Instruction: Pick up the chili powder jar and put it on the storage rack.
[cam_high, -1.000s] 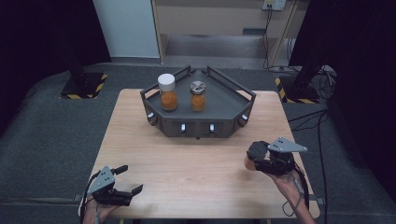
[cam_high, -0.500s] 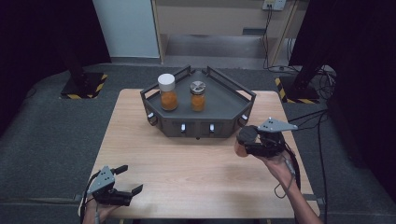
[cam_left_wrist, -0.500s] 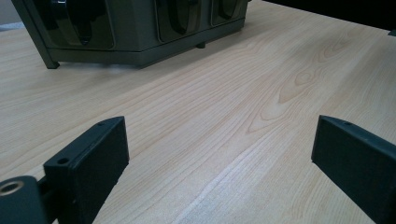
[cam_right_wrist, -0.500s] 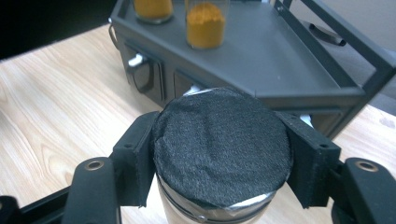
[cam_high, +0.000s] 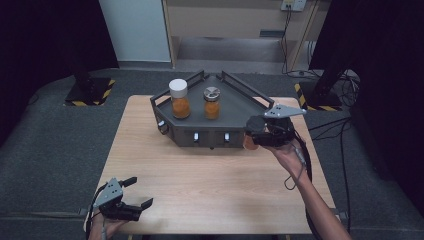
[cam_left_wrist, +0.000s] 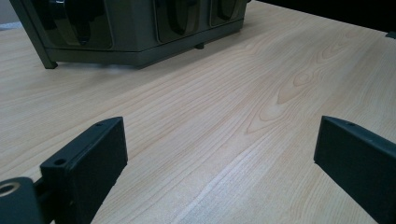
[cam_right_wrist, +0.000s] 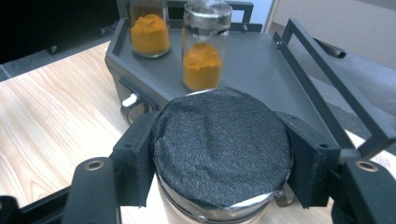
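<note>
My right gripper (cam_high: 252, 133) is shut on the black lid of a glass jar (cam_high: 248, 142) of orange powder, held above the table by the right front corner of the dark grey tray (cam_high: 235, 100). In the right gripper view both pads clamp the jar's lid (cam_right_wrist: 219, 135), with the gripper (cam_right_wrist: 222, 156) looking over the tray (cam_right_wrist: 261, 60). On the tray stand a white-lidded jar (cam_high: 179, 99) and a metal-lidded jar (cam_high: 212, 103), both holding orange powder. My left gripper (cam_high: 140, 192) rests at the near left table edge; its jaws have just been opening, with nothing between them (cam_left_wrist: 219, 154).
The tray has raised rails (cam_high: 250, 90) along its sides and small knobs (cam_high: 196, 136) on its front face. The wooden table (cam_high: 210, 180) stretches bare between the two grippers. A cable (cam_high: 300, 165) trails from the right gripper along the forearm.
My right gripper has carried the jar up and away from the near right table area toward the tray's right front corner. The left hand has stayed in place.
</note>
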